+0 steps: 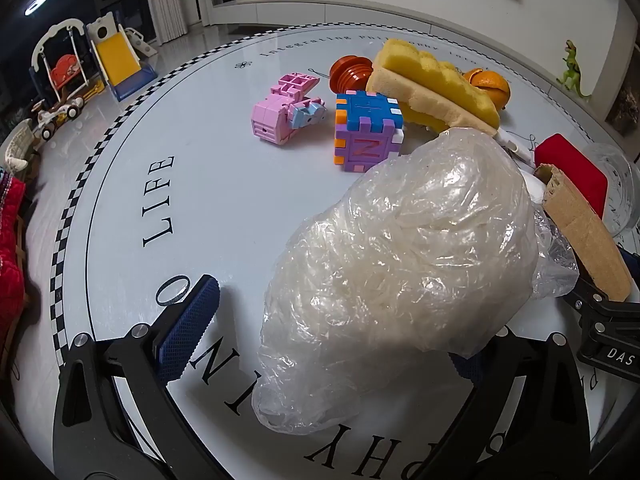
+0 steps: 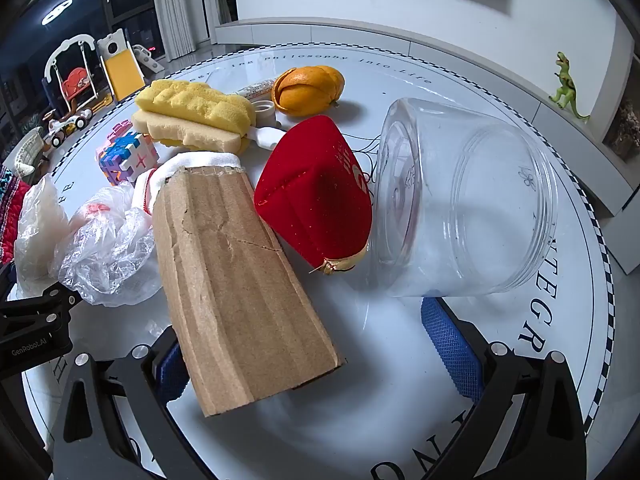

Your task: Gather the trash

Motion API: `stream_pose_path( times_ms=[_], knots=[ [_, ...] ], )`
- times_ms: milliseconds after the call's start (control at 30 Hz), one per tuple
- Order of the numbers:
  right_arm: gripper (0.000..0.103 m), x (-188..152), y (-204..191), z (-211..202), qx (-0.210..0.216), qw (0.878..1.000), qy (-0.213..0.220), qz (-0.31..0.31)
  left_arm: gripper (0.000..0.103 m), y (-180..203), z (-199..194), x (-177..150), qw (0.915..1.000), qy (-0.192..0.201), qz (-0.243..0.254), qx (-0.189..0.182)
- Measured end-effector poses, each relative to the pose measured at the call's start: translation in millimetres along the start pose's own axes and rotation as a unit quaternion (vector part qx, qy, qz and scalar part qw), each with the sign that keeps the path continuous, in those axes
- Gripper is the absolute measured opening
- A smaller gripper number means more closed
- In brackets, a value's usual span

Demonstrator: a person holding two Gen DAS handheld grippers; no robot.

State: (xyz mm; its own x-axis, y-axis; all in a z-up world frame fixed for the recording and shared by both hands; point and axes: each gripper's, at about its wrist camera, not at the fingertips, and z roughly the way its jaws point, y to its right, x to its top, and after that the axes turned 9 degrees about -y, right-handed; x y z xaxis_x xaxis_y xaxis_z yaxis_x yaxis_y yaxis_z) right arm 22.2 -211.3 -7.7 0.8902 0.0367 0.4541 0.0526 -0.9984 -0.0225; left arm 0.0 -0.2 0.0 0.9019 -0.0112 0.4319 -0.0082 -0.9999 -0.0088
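A crumpled clear plastic bag (image 1: 400,264) lies on the round white table (image 1: 224,208), between the wide-open fingers of my left gripper (image 1: 332,328); its right finger is mostly hidden behind the bag. The bag also shows in the right wrist view (image 2: 100,248). A torn piece of brown cardboard (image 2: 236,280) lies between the open fingers of my right gripper (image 2: 312,348), resting against the left finger (image 2: 172,368); the right finger (image 2: 452,344) stands apart. The cardboard also shows in the left wrist view (image 1: 584,236). Orange peel (image 2: 308,90) lies at the back.
A clear plastic jar (image 2: 468,200) lies on its side by a red velvet box (image 2: 316,196). A yellow sponge (image 2: 196,116), a coloured block cube (image 1: 366,132), a pink block toy (image 1: 280,114), an orange ribbed piece (image 1: 352,74), a white cap (image 2: 264,112) and a tube sit behind.
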Motion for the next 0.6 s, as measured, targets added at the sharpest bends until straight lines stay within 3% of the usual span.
stream_pose_path(
  times_ms=[600],
  knots=[
    [0.100, 0.0, -0.2, -0.1, -0.002, 1.000, -0.001, -0.001, 0.097, -0.2, 0.0, 0.0, 1.0000, 0.000, -0.001, -0.001]
  ],
)
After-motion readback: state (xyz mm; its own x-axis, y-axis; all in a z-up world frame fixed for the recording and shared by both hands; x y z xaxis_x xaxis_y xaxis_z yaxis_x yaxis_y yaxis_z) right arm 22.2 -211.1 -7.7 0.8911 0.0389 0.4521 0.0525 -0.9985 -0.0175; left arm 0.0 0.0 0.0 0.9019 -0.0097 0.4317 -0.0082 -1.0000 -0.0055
